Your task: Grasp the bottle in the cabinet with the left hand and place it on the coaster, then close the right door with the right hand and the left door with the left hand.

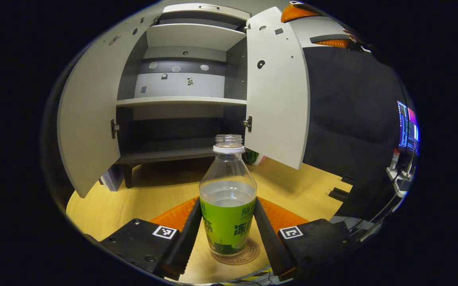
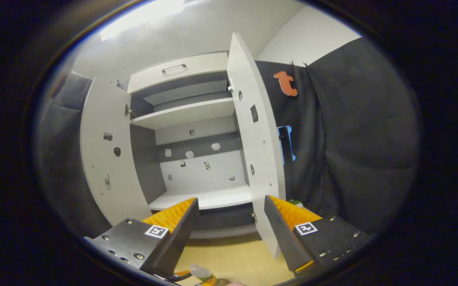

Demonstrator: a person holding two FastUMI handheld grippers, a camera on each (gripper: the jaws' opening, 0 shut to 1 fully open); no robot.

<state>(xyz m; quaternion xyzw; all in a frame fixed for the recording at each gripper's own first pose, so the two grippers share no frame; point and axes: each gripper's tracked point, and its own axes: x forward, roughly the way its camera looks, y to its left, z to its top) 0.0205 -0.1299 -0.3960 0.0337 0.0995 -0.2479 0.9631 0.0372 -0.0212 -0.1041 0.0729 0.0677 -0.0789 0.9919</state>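
The bottle (image 1: 228, 198) has no cap and is partly full of clear liquid, with a green label around its lower half. It stands upright on the round coaster (image 1: 249, 254), near the front edge of the wooden worktop (image 1: 105, 206). Behind it the cabinet (image 1: 181, 101) is open, with the left door (image 1: 88, 115) and the right door (image 1: 278, 87) both swung out. The left hand-held gripper (image 1: 228, 238) reaches forward, low over the worktop, and its two fingers press on the bottle's sides. The right hand-held gripper (image 2: 231, 234) is held higher, facing the cabinet, spread wide and holding nothing.
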